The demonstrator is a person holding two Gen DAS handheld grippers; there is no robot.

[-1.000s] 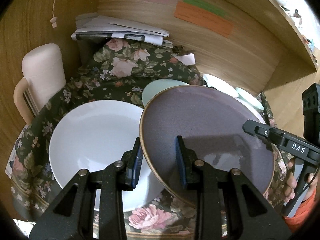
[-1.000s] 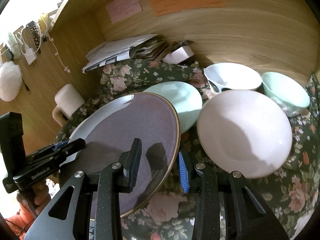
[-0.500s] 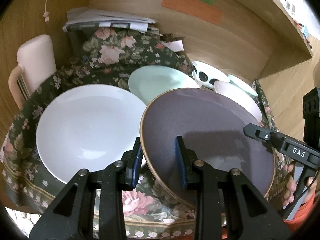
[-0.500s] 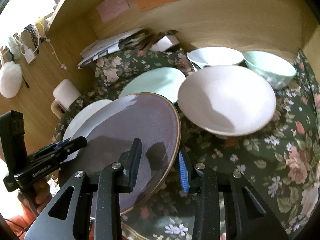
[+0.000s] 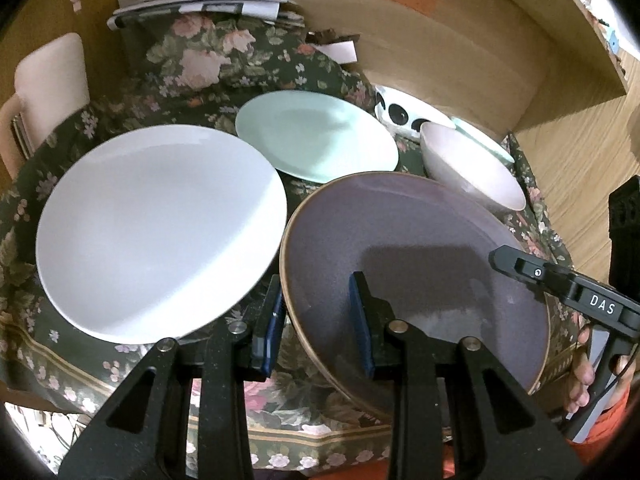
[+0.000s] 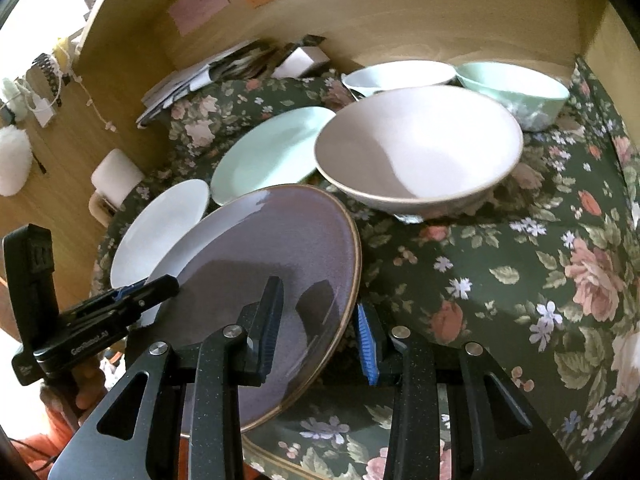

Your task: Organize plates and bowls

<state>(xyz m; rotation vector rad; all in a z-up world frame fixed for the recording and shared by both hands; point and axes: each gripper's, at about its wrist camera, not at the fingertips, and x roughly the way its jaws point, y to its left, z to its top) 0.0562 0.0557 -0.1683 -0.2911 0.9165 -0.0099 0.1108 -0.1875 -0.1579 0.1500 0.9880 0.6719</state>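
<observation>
Glossy ceramic purple plate (image 5: 420, 248), smooth white plate (image 5: 160, 232), floral cloth tablecloth (image 6: 500, 280), wooden wall (image 6: 420, 20)

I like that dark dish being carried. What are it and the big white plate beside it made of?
Purple plate: probably stoneware with a matte, speckled glaze; its bare brown rim suggests this. White plate: likely glazed porcelain or ceramic, smooth with soft sheen, though melamine can't be excluded.

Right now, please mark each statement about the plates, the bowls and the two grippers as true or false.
1. Both grippers hold the purple plate by opposite edges. True.
2. The white plate lies on the floral cloth. True.
3. The pink bowl is stacked inside the mint bowl. False: it stands on the cloth in front of it.
4. The mint plate is held by the left gripper. False: it lies on the cloth.
</observation>
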